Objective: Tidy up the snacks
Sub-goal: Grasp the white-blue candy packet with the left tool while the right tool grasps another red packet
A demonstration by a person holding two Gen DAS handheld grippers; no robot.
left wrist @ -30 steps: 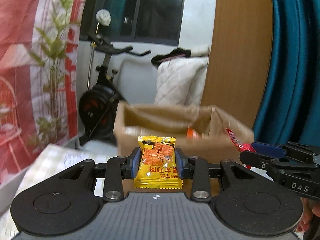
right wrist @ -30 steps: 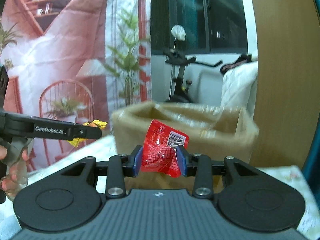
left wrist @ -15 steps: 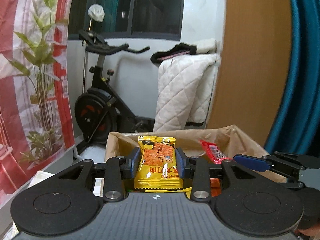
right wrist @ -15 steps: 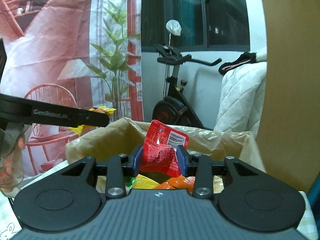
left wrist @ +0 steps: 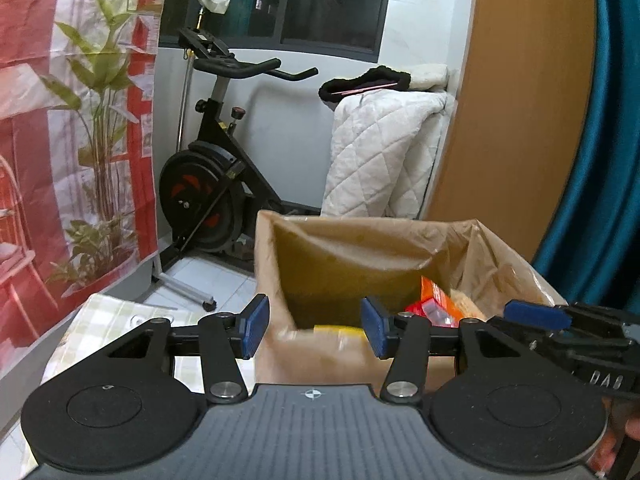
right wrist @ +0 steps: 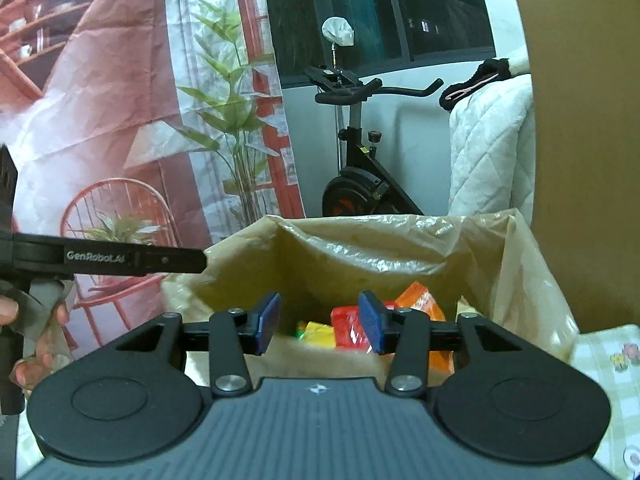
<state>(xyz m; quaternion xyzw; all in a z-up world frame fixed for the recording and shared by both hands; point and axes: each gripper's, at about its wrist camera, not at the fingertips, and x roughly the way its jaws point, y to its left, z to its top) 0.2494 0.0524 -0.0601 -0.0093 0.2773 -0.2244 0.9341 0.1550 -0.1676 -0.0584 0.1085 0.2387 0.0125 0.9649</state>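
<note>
Both grippers hang over the open brown cardboard box lined with a crinkled translucent plastic bag [right wrist: 400, 248], and both are letting go. The left gripper [left wrist: 314, 326] has its two blue pads spread and the jaws are opening, nothing between them; just below the gap a blurred yellow snack packet [left wrist: 340, 330] shows inside the box. The right gripper [right wrist: 320, 322] is the same story: two blue pads apart, jaws opening, nothing clamped.

Now the writing. In the right wrist view the side of the left gripper's long black finger [right wrist: 132, 259] reads "GenRobot.AI" in pale letters. In the left wrist view the right gripper's black body [left wrist: 580, 344] carries "DAS", cut off at the edge. Print on the snacks is too blurred to read.

Counting inside the box from the right wrist view: one red glossy packet [right wrist: 348, 326], one orange packet [right wrist: 424, 300] leaning against the right wall, one yellow packet [right wrist: 320, 334] with a sliver of green beside it. At least four wrappers, the pile partly hidden by the fingers. One box, two grippers.

A person's hand [right wrist: 36, 320] grips the left gripper's handle at the left edge. Behind the box stand one black exercise bike [left wrist: 216, 184], one white quilted blanket [left wrist: 380, 152] draped upright, and one red-and-white printed backdrop with green plants [right wrist: 120, 100].
</note>
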